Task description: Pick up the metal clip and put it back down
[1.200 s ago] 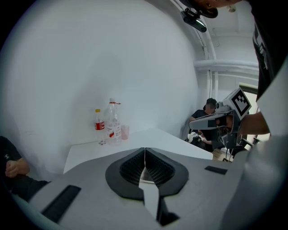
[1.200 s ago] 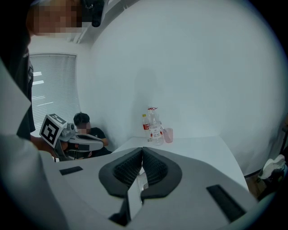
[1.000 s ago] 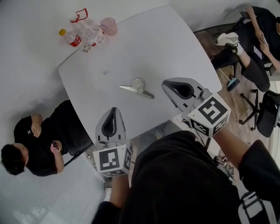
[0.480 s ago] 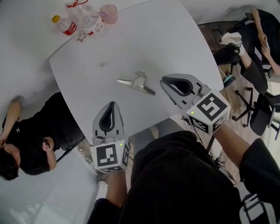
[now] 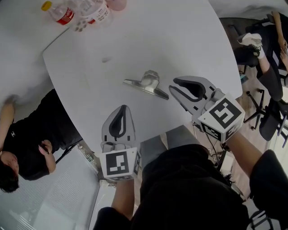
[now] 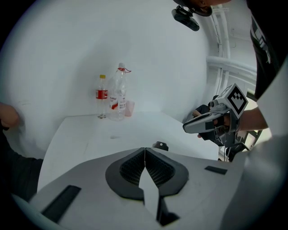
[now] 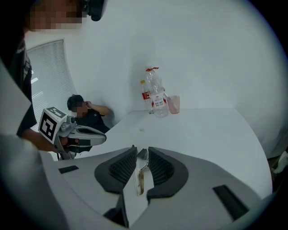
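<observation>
The metal clip [image 5: 146,84] lies flat on the white table [image 5: 180,40], its silver handles pointing toward me. My right gripper [image 5: 172,86] hovers just right of the clip's near end, its jaws opening. In the right gripper view the clip [image 7: 141,168] shows through the narrow gap just ahead of the right gripper [image 7: 141,150], and no pad touches it. My left gripper [image 5: 121,108] waits at the table's near edge, shut and empty. In the left gripper view the clip [image 6: 160,146] peeks over the left gripper [image 6: 145,149].
Two clear bottles [image 5: 92,11] and a small red-labelled one [image 5: 58,13] stand at the table's far corner with a pink cup [image 7: 174,104]. A seated person in black [image 5: 27,143] is at the left. Office chairs and another person's legs [image 5: 270,58] are at the right.
The head view has shifted, so the table and bottles sit higher in frame. My right gripper has edged nearer to the clip's end. The clip has stayed flat on the table.
</observation>
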The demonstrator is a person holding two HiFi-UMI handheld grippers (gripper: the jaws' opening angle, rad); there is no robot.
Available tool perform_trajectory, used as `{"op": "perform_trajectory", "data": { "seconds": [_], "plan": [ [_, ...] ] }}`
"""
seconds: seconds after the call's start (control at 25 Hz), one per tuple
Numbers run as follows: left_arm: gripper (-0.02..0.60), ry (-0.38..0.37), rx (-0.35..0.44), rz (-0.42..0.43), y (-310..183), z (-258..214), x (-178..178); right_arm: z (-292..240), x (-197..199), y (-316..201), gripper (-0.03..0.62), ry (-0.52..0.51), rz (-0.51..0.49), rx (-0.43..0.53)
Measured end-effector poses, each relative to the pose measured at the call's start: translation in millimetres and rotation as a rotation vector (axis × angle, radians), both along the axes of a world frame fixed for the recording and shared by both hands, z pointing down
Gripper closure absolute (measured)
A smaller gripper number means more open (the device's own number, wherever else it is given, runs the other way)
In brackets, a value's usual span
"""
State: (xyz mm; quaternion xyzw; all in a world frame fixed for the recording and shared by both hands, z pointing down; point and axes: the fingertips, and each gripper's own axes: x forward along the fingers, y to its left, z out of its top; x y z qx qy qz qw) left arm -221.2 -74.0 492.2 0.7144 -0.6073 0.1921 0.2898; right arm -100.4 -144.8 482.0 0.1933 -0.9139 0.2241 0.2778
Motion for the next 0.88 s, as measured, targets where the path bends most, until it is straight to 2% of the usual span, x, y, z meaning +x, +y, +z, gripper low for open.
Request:
{"op": "perform_trajectory", "data": {
  "seconds": [0.4,0.72,0.88],
  "plan": [
    [0.560,-0.003,-0.069,-0.027,4.3,55.6,-14.7,46.2,-8.6,0.7,0.468,-0.012,-0.018,-0.078],
    [0.559,-0.012,-0.078,-0.070,1.9,86.3,-41.5,81.7,-31.9,0.9,0.461,-0.042,-0.056,-0.106],
    [0.560,-0.012,-0.090,-0.068,4.6,95.7,-42.5,86.4,-40.4,1.2,0.461,-0.077,-0.063,-0.124]
  ]
}}
